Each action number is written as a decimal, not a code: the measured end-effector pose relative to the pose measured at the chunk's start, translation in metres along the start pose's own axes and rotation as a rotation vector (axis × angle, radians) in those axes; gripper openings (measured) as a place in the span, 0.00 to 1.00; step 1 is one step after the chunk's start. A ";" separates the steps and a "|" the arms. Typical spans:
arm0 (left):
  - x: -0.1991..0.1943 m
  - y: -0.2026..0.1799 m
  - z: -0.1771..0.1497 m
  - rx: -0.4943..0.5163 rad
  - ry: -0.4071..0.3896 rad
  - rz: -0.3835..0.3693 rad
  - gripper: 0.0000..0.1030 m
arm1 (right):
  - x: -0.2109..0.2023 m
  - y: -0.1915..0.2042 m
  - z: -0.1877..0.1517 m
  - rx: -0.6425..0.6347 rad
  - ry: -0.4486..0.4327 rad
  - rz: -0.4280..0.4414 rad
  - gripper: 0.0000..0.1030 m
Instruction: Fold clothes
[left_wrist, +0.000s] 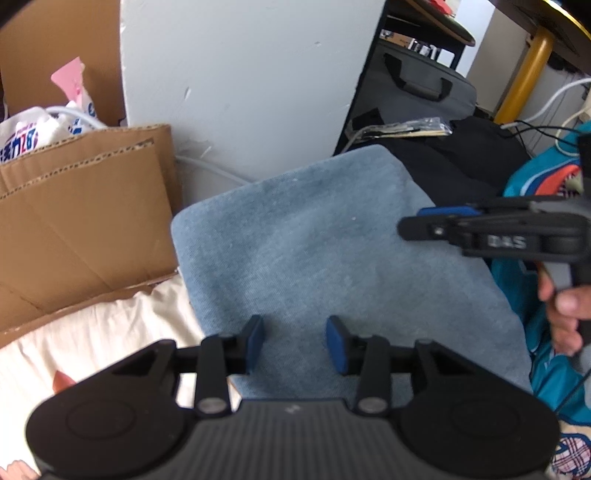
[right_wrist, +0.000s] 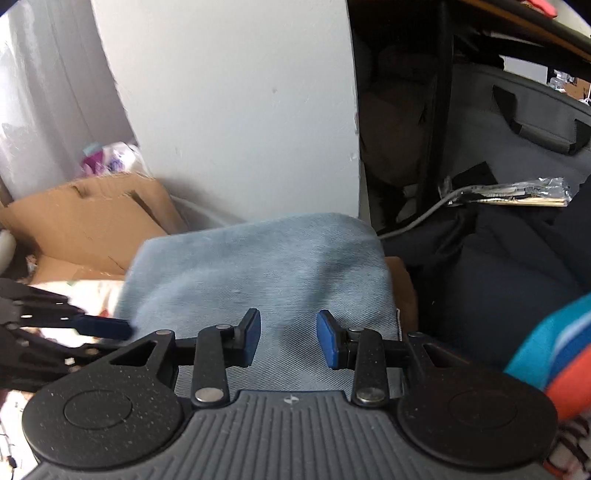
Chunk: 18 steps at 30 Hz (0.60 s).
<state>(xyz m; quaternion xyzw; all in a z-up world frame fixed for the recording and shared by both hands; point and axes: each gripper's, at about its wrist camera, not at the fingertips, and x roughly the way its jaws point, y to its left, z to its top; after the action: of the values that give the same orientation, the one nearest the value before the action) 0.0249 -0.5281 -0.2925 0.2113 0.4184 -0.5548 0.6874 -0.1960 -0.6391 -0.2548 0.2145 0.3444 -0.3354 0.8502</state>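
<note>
Left gripper (left_wrist: 294, 343) open above folded denim (left_wrist: 332, 258); right gripper (right_wrist: 288, 341) seemingly open.

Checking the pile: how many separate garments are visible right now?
3, maybe more hidden. Folded light-blue denim piece in the centre; dark navy garment to its right; teal garment with a shark print at the far right.

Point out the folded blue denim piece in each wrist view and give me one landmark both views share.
Left wrist view: the folded blue denim piece fills the centre, ahead of the left gripper, whose jaws stand apart over it.
Right wrist view: it lies at centre, just ahead of the right gripper, jaws apart.
Shared landmark: the white panel standing upright behind the denim, with the cardboard box to its left.
</note>
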 end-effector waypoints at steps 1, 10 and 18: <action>0.001 0.000 -0.001 -0.003 -0.004 0.002 0.40 | 0.007 -0.001 0.000 -0.001 0.016 -0.006 0.38; -0.008 -0.005 0.011 0.071 -0.077 0.044 0.29 | 0.015 -0.002 0.007 0.006 -0.011 -0.018 0.38; 0.007 0.012 0.037 0.019 -0.081 0.062 0.28 | 0.027 -0.005 0.029 -0.018 -0.036 -0.056 0.38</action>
<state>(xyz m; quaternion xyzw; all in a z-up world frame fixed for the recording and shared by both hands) 0.0490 -0.5570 -0.2798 0.2083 0.3782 -0.5452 0.7186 -0.1724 -0.6714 -0.2554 0.1909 0.3379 -0.3596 0.8486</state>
